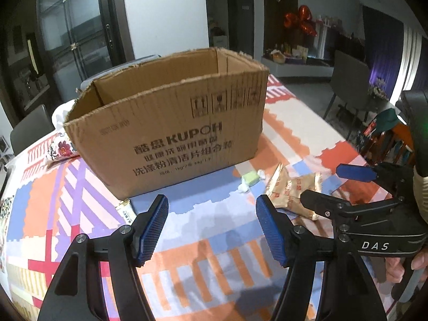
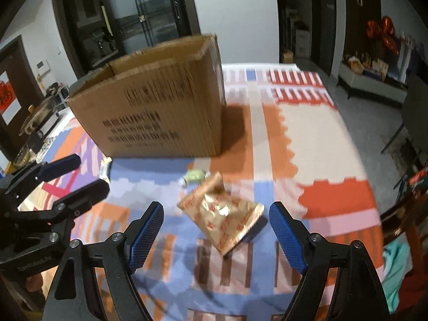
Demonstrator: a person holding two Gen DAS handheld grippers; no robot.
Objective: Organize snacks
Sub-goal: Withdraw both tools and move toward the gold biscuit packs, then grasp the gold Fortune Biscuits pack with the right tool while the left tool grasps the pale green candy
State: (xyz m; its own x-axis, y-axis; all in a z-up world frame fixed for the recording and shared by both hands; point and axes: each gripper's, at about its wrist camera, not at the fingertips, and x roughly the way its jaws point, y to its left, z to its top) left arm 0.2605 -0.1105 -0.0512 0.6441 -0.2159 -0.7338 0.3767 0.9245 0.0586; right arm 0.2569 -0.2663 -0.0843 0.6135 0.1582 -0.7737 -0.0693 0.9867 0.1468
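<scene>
Right wrist view puts the gold snack packet (image 2: 223, 218) lying flat on the patterned counter (image 2: 307, 123), just ahead of my right tool (image 2: 216, 230) and between its finger lines. It's shiny, crinkled foil with red print. That tool's jaws are apart, nothing in them. Left tool (image 1: 212, 226) is spread too, gripping nothing; the open cardboard box (image 1: 171, 131) sits straight ahead of it, the green wrapped candy (image 1: 250, 179) ahead-right.

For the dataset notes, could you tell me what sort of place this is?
Probably a home dining area: a patterned tablecloth covers the table, dining chairs stand by, and glass sliding doors lie behind.
</scene>
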